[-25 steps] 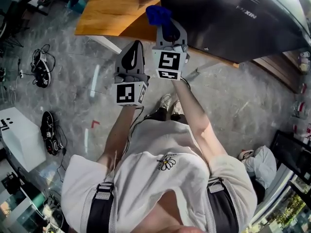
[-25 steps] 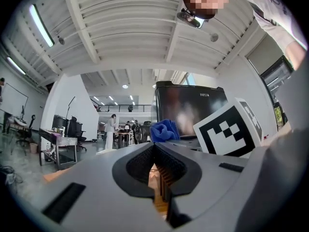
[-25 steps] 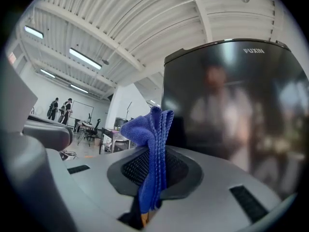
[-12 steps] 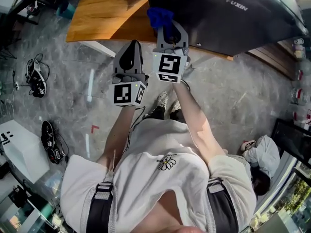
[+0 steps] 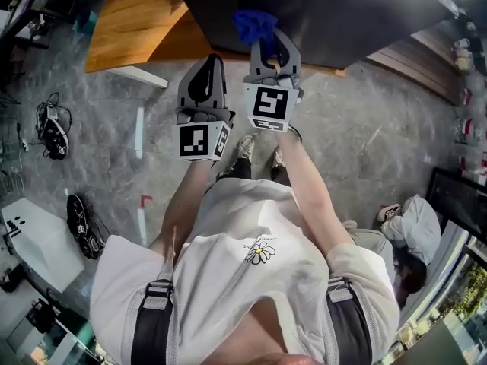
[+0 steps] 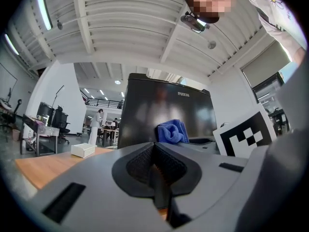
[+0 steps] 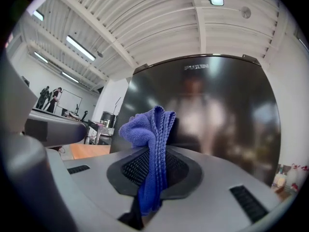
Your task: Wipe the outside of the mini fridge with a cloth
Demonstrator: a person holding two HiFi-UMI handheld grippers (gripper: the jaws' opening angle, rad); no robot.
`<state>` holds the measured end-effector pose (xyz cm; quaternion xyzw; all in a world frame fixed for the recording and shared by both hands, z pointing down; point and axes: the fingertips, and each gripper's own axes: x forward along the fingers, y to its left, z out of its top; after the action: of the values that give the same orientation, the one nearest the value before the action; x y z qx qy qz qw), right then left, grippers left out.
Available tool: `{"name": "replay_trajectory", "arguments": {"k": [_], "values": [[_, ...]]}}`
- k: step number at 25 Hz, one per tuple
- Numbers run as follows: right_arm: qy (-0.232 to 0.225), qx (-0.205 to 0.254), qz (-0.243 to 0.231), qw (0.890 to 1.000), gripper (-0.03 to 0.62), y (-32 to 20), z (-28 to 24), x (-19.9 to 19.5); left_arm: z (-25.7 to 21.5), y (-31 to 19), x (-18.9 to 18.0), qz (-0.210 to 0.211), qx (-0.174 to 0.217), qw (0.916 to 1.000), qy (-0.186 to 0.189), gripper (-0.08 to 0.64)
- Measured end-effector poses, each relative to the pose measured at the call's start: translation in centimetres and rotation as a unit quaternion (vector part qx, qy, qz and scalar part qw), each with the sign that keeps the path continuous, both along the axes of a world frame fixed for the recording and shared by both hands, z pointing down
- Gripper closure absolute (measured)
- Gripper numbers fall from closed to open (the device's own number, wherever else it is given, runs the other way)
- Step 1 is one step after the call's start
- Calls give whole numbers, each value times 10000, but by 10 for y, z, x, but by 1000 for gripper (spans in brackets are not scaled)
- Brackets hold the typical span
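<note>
— What are we holding, and how will it behave?

— The blue cloth [image 7: 152,144]. It stands bunched and upright, and our right gripper [image 7: 152,187] has its jaws closed on the lower folds. We judge it soft, light and floppy. The loose top will fold over under pressure, so we'd press that free bunch flat to the panel, not the jaw tips. The hold sits low on the cloth, which looks right to us.

— And the mini fridge [image 7: 212,115]?

— It is directly ahead of the cloth, and its dark glossy door fills the right gripper view. We can't tell whether the cloth touches it yet. The door looks hard and smooth and is likely to show smears. We think the fridge is heavy enough not to shift under wiping.

— Our other tool?

— The left gripper [image 6: 155,166] has its jaws together on nothing. It is held just beside the right one, a little back from the fridge.

— Anything in the way?

— The fridge stands on a wooden platform [image 5: 141,21]. A small white box [image 6: 83,150] sits on the platform off to the left, well apart. Some dark gear [image 5: 76,217] lies on the floor at our left. Nothing sits between cloth and door.
</note>
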<state>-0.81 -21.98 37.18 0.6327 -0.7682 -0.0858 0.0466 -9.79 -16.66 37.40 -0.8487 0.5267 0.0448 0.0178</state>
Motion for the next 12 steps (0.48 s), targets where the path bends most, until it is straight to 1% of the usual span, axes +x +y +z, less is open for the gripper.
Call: {"name": "replay_trajectory", "arguments": {"k": [4, 12], "values": [[-34, -24, 246, 9997, 531, 11, 0, 44, 1, 7, 37, 216, 23, 9998, 9, 555], [19, -15, 592, 9982, 531, 27, 2, 119, 1, 13, 88, 351, 50, 9994, 54, 555]]}}
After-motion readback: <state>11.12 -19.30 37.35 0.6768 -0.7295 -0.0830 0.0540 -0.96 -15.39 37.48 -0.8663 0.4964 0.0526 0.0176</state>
